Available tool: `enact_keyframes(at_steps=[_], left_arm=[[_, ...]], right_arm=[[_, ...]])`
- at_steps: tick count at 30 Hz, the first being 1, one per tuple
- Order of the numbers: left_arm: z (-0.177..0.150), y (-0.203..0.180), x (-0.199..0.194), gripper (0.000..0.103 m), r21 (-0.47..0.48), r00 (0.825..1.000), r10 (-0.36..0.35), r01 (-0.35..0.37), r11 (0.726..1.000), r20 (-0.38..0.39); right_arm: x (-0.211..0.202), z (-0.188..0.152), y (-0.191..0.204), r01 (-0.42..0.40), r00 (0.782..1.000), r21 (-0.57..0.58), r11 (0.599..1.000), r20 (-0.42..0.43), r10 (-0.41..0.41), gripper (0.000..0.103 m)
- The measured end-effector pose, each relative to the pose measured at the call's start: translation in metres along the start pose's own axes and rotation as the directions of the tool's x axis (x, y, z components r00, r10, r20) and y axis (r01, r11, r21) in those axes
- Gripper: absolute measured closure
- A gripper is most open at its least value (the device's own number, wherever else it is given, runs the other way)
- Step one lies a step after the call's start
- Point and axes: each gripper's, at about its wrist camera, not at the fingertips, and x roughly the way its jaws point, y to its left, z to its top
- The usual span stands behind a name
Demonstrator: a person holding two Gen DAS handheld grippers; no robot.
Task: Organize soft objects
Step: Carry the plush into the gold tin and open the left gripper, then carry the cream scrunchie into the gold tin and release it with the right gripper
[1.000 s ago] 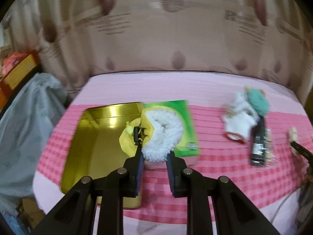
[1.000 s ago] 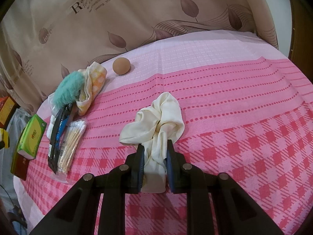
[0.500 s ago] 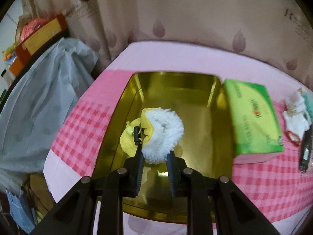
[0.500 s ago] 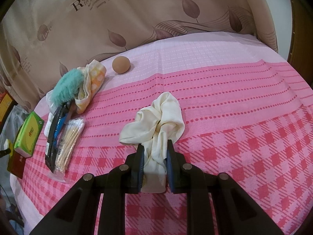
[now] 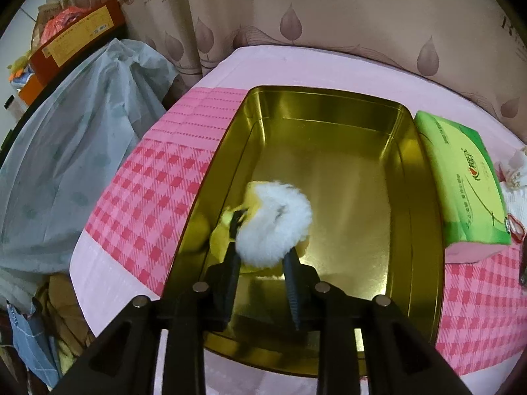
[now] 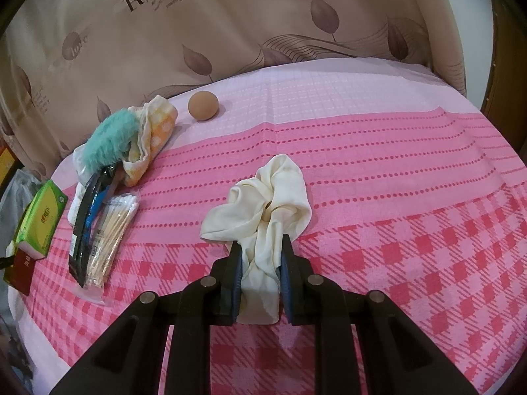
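Observation:
A fluffy white and yellow soft toy hangs blurred between the jaws of my left gripper, low inside the gold metal tin. The jaws are opening and the pads no longer pinch the toy. In the right wrist view, my right gripper is shut on the near end of a crumpled cream cloth that lies on the pink checked tablecloth. A teal fluffy item and an orange checked cloth lie at the far left.
A green tissue pack lies right of the tin, with a white soft item beyond it. A bag of cotton swabs, a black and blue package and a brown egg are on the table. A grey plastic bag hangs off its left side.
The left gripper carried the toy leftward over the tin and lowered it inside; its jaws now stand wider apart and the toy is blurred. The right gripper and the cream cloth stayed put.

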Motion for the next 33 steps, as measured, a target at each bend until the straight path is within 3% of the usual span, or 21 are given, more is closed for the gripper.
enact_keyframes(at_steps=[3, 16, 24, 33], left_arm=[[-0.001, 0.001, -0.002, 0.069, 0.003, 1.000, -0.005, 0.005, 1.000, 0.003], [-0.014, 0.017, -0.047, 0.063, -0.034, 0.994, -0.056, 0.059, 0.998, 0.098], [-0.035, 0.047, -0.071, 0.057, -0.100, 0.987, -0.029, 0.046, 0.994, 0.160], [-0.037, 0.073, -0.064, 0.056, -0.202, 0.988, -0.006, 0.037, 0.979, 0.152]], right_arm=[[0.000, 0.000, 0.002, 0.012, 1.000, -0.009, 1.000, -0.001, -0.012, 0.085], [0.001, 0.000, 0.011, 0.080, 0.997, -0.064, 0.995, -0.003, -0.080, 0.085], [0.001, 0.000, 0.017, 0.123, 0.992, -0.098, 0.988, -0.003, -0.123, 0.085], [-0.004, -0.001, 0.024, 0.162, 0.987, -0.109, 0.981, 0.021, -0.160, 0.090]])
